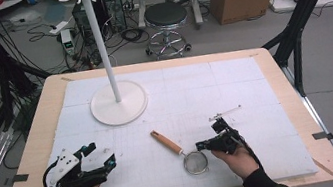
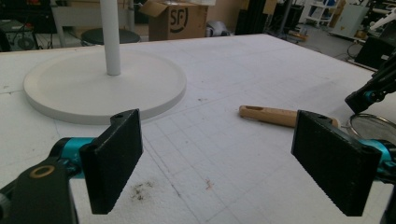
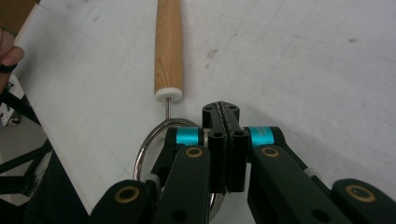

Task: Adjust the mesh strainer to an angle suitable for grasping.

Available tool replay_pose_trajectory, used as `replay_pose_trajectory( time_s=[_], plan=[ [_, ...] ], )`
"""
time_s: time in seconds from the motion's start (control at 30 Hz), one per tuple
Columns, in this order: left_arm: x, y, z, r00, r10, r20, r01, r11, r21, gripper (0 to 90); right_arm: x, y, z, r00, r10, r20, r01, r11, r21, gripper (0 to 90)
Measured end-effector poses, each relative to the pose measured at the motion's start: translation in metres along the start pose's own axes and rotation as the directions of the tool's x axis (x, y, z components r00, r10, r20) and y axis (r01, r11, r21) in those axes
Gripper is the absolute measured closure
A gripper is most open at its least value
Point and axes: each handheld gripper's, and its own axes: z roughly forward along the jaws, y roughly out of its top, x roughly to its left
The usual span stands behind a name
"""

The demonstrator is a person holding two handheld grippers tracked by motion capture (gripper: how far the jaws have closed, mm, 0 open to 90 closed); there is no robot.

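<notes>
A small strainer with a wooden handle (image 1: 166,141) and a round mesh bowl (image 1: 195,162) lies on the white mat in front of the middle. My right gripper (image 1: 202,145) is at the bowl's right edge. In the right gripper view its jaws (image 3: 220,112) are pressed flat together over the metal rim (image 3: 148,144), and the handle (image 3: 168,46) points away. I see nothing between the pads. My left gripper (image 1: 99,155) rests at the front left with its jaws wide apart and empty (image 2: 219,140). The strainer handle (image 2: 268,115) lies beyond them.
A white stand with a round base (image 1: 119,102) and a tall pole (image 1: 102,43) is at the back left of the mat; its base (image 2: 102,88) is near the left gripper. A thin metal rod (image 1: 225,112) lies behind the right gripper. A stool and boxes are on the floor beyond the table.
</notes>
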Motion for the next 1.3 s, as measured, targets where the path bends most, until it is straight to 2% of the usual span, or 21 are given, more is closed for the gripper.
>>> replay_pose_trajectory(
  time_s=[0.37, 0.87, 0.97, 1.07, 1.3],
  plan=[
    [0.0, 0.0, -0.001, 1.0, -0.002, -0.001, 0.002, 1.0, -0.001, 17.0, 0.014, 0.004, 0.019, 0.9994, -0.02, -0.029, 0.021, 0.999, 0.026, 90.0],
    [0.001, 0.0, -0.002, 1.0, -0.005, -0.004, 0.005, 1.0, -0.004, 17.0, 0.037, 0.013, 0.045, 0.9949, -0.038, -0.094, 0.042, 0.998, 0.043, 90.0],
    [0.001, 0.0, -0.002, 1.0, -0.006, -0.004, 0.006, 1.0, -0.005, 17.0, 0.038, 0.018, 0.043, 0.9958, -0.062, -0.067, 0.062, 0.998, 0.002, 90.0],
    [0.002, 0.0, -0.002, 1.0, -0.008, -0.004, 0.008, 1.0, -0.005, 17.0, 0.038, 0.024, 0.039, 0.9937, -0.039, -0.105, 0.036, 0.999, -0.031, 90.0],
    [0.001, 0.0, -0.003, 0.9999, -0.009, -0.005, 0.009, 0.9999, -0.006, 17.0, 0.061, 0.044, 0.052, 0.9883, -0.076, -0.132, 0.075, 0.997, -0.012, 90.0]
  ],
)
